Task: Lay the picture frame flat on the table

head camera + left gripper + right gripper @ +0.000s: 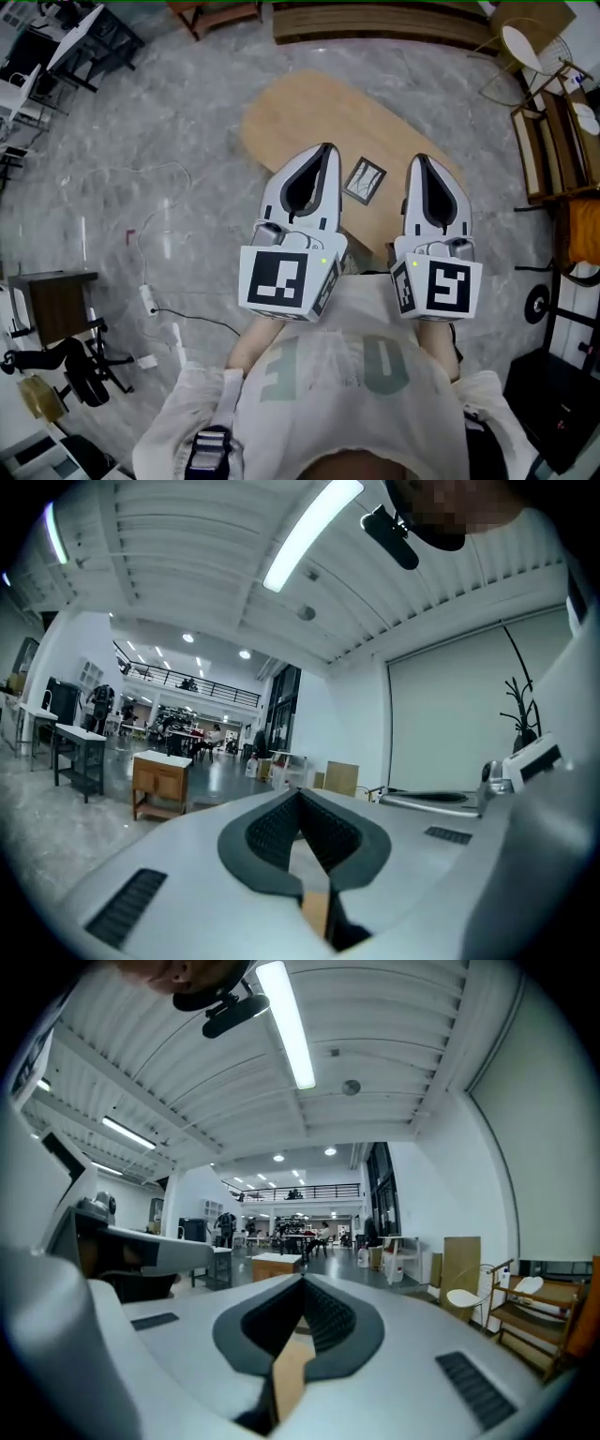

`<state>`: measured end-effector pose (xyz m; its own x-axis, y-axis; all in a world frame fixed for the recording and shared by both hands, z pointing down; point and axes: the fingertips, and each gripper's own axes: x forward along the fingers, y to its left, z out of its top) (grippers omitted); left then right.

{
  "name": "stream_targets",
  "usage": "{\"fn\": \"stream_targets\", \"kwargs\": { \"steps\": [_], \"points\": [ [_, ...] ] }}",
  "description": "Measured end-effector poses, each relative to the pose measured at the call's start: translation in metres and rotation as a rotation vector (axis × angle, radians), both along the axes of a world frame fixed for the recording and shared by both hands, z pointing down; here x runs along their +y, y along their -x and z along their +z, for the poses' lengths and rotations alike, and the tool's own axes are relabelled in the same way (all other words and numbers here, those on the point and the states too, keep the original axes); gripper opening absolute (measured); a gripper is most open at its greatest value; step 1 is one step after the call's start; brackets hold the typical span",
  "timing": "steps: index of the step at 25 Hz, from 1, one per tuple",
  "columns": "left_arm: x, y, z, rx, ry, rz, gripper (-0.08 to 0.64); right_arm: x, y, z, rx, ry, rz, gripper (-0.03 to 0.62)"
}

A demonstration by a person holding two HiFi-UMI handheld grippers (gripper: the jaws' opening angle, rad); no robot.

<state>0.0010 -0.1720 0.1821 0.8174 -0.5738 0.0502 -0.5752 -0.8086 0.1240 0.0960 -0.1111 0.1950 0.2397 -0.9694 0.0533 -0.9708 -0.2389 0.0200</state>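
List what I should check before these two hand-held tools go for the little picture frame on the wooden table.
1. Picture frame in sight on the table: ok.
2. Frame standing or lying flat: cannot tell from above.
3. Left gripper empty: ok, jaws shut on nothing.
4. Right gripper empty: ok, jaws shut on nothing.
5. Grippers aimed at the frame: not ok; both gripper views show the room, not the table.
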Motion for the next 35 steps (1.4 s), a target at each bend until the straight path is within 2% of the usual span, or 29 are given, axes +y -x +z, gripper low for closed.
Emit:
{"fn": "stream_targets", "kwargs": {
  "steps": [3,6,12,18,35],
  "points": [
    [0.000,0.018,0.015,-0.020,-0.008,-0.059,0.009,-0.002,0.021,0.024,-0.012,0.030,-0.066,0.006],
    [-0.005,0.034,0.025,-0.007,0.013,-0.119,0.009,-0.004,0.036,0.032,-0.025,0.049,-0.117,0.006],
    [-0.008,0.049,0.028,-0.014,-0.010,-0.183,0.009,-0.008,0.042,0.032,0.011,0.043,-0.148,0.006],
    [-0.006,0.046,0.023,-0.023,-0.036,-0.205,0.009,-0.009,0.038,0.028,0.016,0.026,-0.175,0.006],
    [-0.006,0.027,0.021,-0.059,-0.053,-0.201,0.009,-0.010,0.016,0.033,-0.024,0.007,-0.156,0.006]
  ]
}}
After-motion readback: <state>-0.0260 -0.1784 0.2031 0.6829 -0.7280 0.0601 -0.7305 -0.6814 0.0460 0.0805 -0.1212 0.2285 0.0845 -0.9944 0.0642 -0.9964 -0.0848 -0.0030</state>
